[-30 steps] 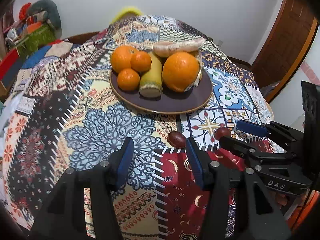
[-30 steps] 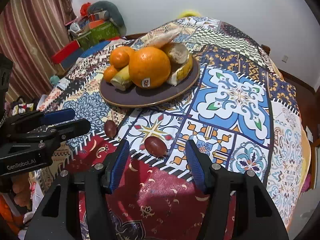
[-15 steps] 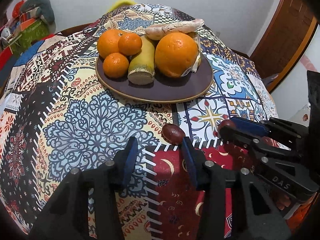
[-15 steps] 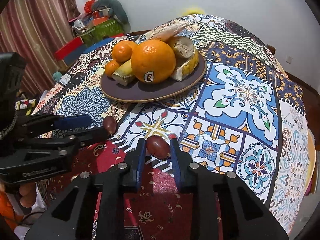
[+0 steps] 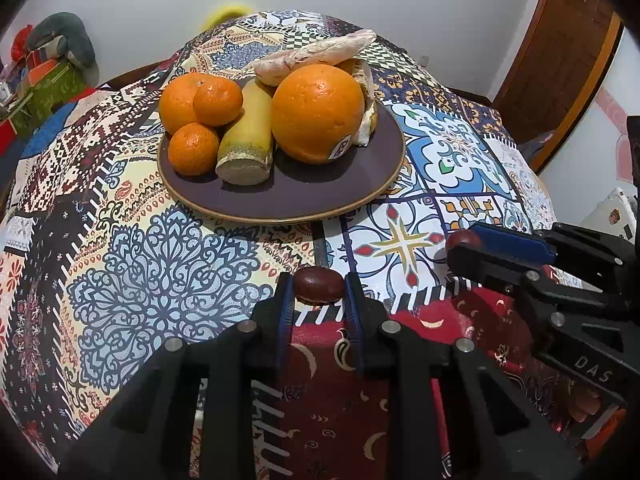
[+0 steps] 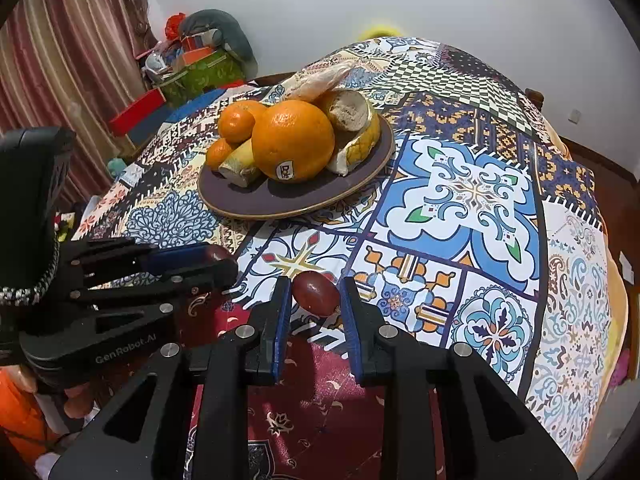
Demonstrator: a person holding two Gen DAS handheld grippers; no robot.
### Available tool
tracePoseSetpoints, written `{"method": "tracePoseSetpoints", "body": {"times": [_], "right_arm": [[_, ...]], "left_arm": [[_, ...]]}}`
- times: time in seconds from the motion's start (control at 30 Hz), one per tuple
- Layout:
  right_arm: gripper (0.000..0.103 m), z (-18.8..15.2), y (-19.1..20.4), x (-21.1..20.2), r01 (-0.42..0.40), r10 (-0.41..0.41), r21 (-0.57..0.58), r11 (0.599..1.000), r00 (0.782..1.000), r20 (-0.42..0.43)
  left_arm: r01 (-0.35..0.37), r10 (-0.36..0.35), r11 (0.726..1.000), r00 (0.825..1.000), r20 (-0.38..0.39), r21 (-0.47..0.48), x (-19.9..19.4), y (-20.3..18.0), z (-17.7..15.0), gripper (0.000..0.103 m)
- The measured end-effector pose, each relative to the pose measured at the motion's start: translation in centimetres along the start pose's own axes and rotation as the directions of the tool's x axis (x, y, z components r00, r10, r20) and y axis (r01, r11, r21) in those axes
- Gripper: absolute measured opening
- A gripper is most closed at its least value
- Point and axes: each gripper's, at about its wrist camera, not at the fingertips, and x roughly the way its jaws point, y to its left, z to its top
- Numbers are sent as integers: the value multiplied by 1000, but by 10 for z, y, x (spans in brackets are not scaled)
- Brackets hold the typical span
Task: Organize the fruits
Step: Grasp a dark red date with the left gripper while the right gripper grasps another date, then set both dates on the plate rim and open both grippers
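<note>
My left gripper (image 5: 318,290) is shut on a small dark red fruit (image 5: 319,285), held just above the patterned cloth. My right gripper (image 6: 314,290) is shut on a second dark red fruit (image 6: 316,287). Each gripper shows in the other's view: the right one (image 5: 468,246) at the right, the left one (image 6: 224,258) at the left. Ahead lies a brown plate (image 5: 304,196) with a large stickered orange (image 5: 318,114), three small oranges (image 5: 218,100), a cut banana (image 5: 248,142) and a pale root. The plate also shows in the right wrist view (image 6: 256,204).
The table is covered by a patchwork cloth (image 5: 160,264) that drops away at the sides. Boxes and clutter (image 6: 192,64) stand by a striped curtain at the back left. A wooden door (image 5: 560,60) is at the right.
Both grippers moved forward and closed, each around a dark red fruit that lay on the cloth. The plate now looks nearer.
</note>
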Motion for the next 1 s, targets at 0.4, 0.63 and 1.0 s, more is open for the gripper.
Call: {"method": "tracePoseSetpoints", "body": {"times": [0.4,0.63,1.0], "right_arm": [[22,20,10,-4,3,-1,-37,999,999,41],[22,34,18,-4,-1,5,-60,998,997,73],[22,49,23,13,-10,15,-77,997,997,73]], "left_arm": [[-10,12,999,998,64,-38,-26,17,10,25],[-21,27,998,993,115,-52,-41,29,22,25],[-27,34,998,991,130,-55,-34,35,36,25]]}}
